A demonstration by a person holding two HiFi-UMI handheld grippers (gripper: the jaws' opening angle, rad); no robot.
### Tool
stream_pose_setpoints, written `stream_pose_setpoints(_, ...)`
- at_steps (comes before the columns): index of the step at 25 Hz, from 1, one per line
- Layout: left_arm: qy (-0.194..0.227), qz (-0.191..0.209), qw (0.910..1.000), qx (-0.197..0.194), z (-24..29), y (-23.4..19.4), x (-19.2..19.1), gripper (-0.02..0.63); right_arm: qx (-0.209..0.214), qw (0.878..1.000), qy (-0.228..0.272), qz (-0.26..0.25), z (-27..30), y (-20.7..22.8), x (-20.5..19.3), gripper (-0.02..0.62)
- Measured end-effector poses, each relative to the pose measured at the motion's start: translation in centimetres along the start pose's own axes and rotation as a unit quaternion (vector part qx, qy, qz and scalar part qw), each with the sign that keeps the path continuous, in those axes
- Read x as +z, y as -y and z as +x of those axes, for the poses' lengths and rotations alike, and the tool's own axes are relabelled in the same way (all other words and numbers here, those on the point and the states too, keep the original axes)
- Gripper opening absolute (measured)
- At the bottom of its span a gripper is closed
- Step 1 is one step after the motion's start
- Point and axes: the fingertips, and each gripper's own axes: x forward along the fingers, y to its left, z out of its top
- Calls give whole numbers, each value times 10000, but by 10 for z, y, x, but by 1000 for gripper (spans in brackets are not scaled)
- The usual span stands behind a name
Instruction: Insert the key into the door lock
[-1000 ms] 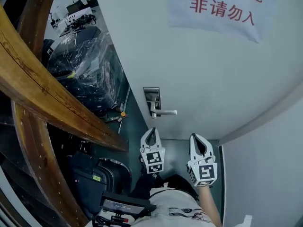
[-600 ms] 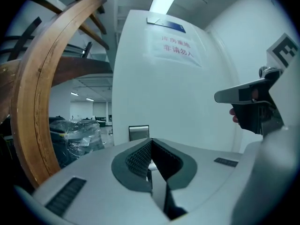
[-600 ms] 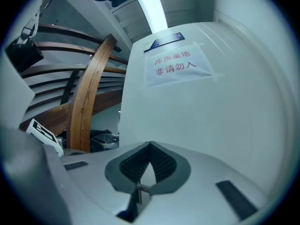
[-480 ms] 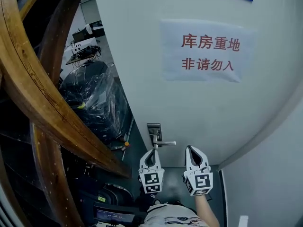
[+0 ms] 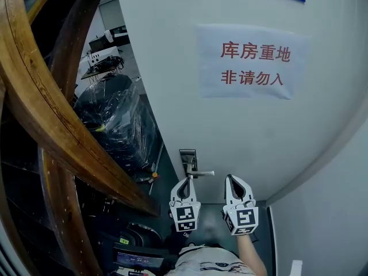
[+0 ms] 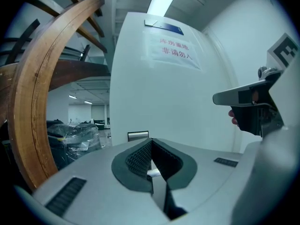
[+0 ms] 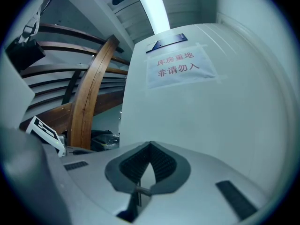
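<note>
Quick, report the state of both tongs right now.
Left tongs: closed, holding nothing.
Right tongs: closed on a small metal stub, apparently the key.

Three cameras face a tall white door [image 5: 259, 131]. The head view looks steeply down from above, with the left gripper [image 5: 186, 181] and right gripper [image 5: 232, 180] near its bottom edge. Each gripper view looks along its own jaws at the door from close by. All three share the white paper notice with red characters [image 5: 253, 62], high on the door, and the curved brown wooden beam [image 5: 52, 125] at left. The left gripper view also catches the right gripper at its right edge.
</note>
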Motion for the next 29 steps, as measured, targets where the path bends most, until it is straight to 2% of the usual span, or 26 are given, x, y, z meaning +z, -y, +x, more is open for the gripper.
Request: stream_pose_setpoints(29, -99, -54, 9999, 5, 8, -1, -7, 2, 25, 9999, -166, -16, 10, -1, -14, 6)
